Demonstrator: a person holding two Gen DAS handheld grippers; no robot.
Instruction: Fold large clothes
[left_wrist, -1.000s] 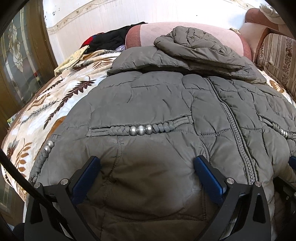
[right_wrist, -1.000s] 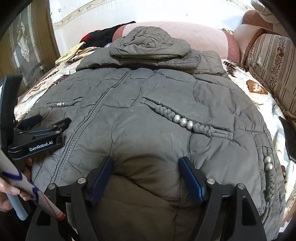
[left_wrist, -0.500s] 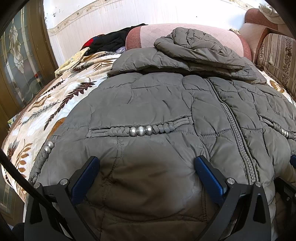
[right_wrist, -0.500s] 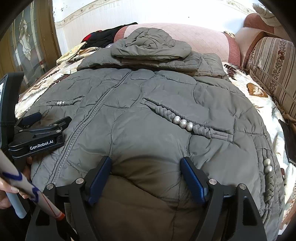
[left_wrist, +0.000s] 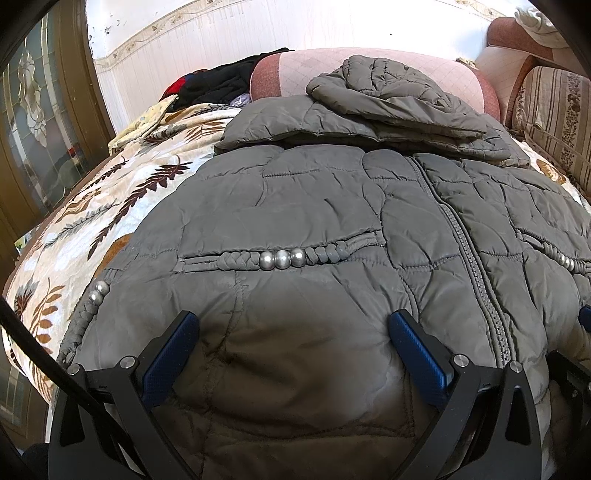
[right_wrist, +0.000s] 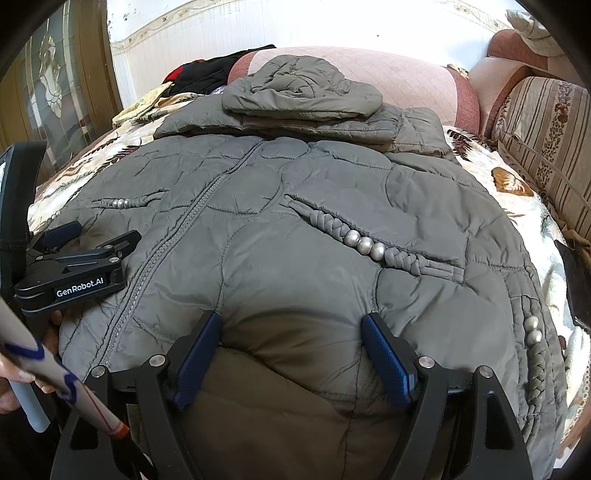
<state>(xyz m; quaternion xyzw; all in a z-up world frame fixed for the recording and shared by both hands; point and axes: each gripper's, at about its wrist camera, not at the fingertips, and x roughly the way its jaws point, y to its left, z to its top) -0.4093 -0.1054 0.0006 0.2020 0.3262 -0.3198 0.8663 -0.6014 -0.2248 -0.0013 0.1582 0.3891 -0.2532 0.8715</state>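
Right gripper (right_wrist: 291, 350): jaws spread wide over the near hem of the grey quilted jacket (right_wrist: 295, 229), blue pads (right_wrist: 388, 362) resting down on the fabric on either side of a puffed section, nothing pinched. Over the last second, only a slight widening of that gap; otherwise no visible shift in either view. Left gripper (left_wrist: 295, 354): equally wide, pads (left_wrist: 417, 350) set on the hem at the other side of the zip (left_wrist: 465, 251), gripping nothing; seen from the right wrist view as a black body low at the left, beside a hand (right_wrist: 14, 384) and a white stick with blue marks.

Outward from the claws: jacket lying front-up and zipped on the leaf-patterned blanket (left_wrist: 92, 221), braided pocket trims with silver beads (left_wrist: 281, 258) on both halves, sleeves and hood (right_wrist: 306, 85) already folded in across the chest end, against the pink bolster (right_wrist: 406, 74). Dark clothes (left_wrist: 221, 81) heaped beyond; striped sofa cushion (right_wrist: 546, 129) at the right.

Meaning for the task, as a judgement: a pause, not progress. Both claws poised at the hem, most likely before closing on it and carrying the lower half up over the folded top. Risk: thick padding slipping from a shallow bite.
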